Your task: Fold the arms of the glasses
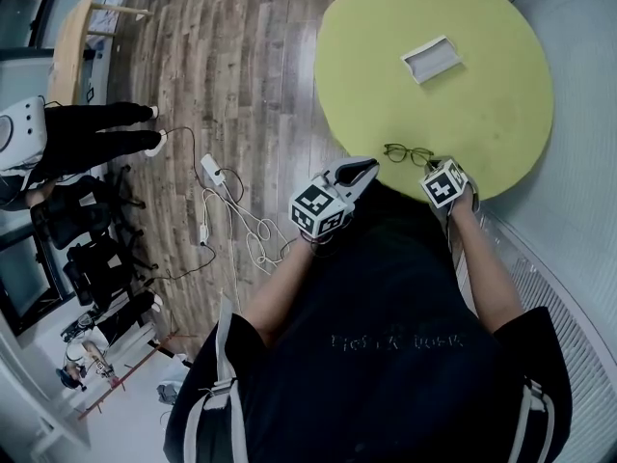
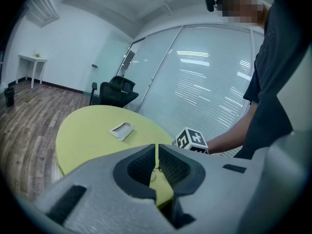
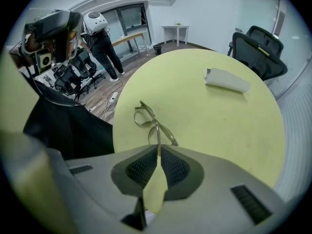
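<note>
A pair of thin dark-rimmed glasses lies open near the front edge of the round yellow-green table. In the right gripper view the glasses lie just ahead of the jaws, and one arm runs straight into the closed tips. My right gripper is shut on that arm, and in the head view this right gripper sits at the glasses' right end. My left gripper hovers at the table edge left of the glasses. Seen from its own camera, the left gripper is shut with nothing between the jaws.
A white open case lies further back on the table. Cables and a power strip trail over the wood floor to the left. A person in black stands far left. Office chairs stand beyond the table by a glass wall.
</note>
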Action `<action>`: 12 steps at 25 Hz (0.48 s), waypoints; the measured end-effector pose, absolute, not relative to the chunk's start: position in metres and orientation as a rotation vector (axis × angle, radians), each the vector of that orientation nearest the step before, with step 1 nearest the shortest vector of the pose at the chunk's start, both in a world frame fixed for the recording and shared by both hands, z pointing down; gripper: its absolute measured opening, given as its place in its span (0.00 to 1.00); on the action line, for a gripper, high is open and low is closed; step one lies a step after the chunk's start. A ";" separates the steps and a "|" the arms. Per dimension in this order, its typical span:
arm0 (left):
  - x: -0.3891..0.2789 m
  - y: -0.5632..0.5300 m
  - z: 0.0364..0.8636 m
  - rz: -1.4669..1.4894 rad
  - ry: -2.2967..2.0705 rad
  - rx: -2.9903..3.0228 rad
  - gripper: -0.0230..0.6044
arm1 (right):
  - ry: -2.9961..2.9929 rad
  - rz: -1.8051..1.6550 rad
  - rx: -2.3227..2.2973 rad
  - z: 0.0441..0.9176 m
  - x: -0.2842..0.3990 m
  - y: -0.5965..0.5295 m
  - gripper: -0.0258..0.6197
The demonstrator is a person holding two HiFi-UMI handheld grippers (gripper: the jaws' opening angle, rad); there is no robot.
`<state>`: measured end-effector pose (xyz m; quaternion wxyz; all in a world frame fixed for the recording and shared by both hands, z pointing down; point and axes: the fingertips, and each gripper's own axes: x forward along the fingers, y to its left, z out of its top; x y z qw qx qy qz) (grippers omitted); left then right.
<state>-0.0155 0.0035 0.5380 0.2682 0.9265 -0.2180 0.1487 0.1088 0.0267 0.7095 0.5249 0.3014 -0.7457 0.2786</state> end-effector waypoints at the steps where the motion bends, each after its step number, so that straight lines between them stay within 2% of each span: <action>1: -0.015 0.004 0.538 0.405 -0.588 2.498 0.09 | -1.782 0.666 0.716 0.712 0.109 0.027 0.11; 12: -0.011 -0.001 0.540 0.437 -0.595 2.480 0.09 | -1.759 0.683 0.651 0.738 0.116 0.031 0.10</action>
